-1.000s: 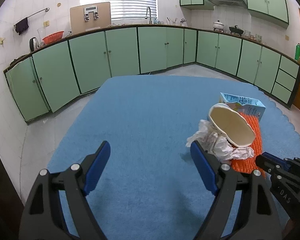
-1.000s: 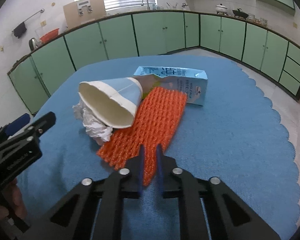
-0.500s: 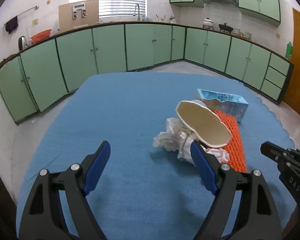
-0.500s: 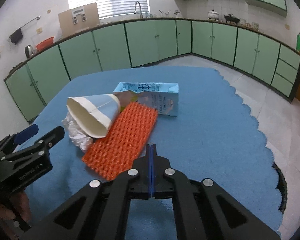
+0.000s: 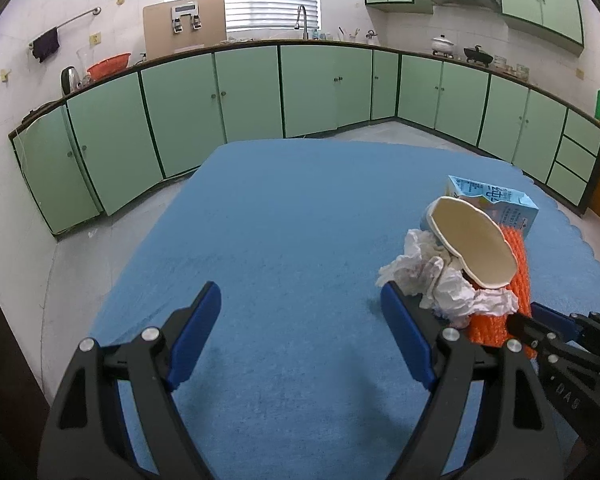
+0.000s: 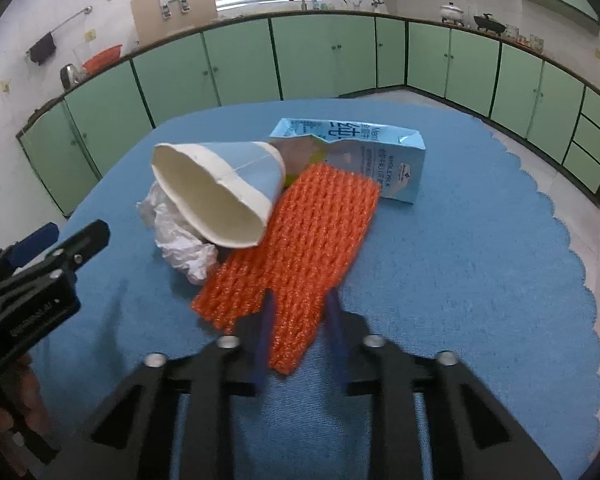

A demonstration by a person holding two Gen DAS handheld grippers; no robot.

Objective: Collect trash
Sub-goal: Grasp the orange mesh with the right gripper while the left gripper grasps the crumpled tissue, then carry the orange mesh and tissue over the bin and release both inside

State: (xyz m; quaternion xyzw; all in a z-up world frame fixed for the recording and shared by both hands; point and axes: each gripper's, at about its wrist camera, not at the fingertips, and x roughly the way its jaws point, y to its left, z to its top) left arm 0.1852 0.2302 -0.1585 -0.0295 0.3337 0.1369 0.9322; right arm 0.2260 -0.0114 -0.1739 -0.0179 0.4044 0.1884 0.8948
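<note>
Your left gripper (image 5: 300,320) hangs over bare blue tablecloth (image 5: 284,208) with its fingers spread wide and nothing between them; its right finger sits just beside the crumpled tissue (image 5: 440,280).

Your right gripper (image 6: 300,320) has its fingers partly apart, straddling the near end of the orange foam net (image 6: 300,248). The blue pads are motion-blurred, so I cannot tell whether they touch the net.

The trash lies in one cluster on the cloth. The paper cup (image 6: 220,188) lies on its side, mouth toward you, resting on the tissue (image 6: 180,236) and overlapping the net's left edge. The flattened milk carton (image 6: 360,160) lies behind, touching the net's far end. Green cabinets (image 5: 252,96) line the walls beyond.
</note>
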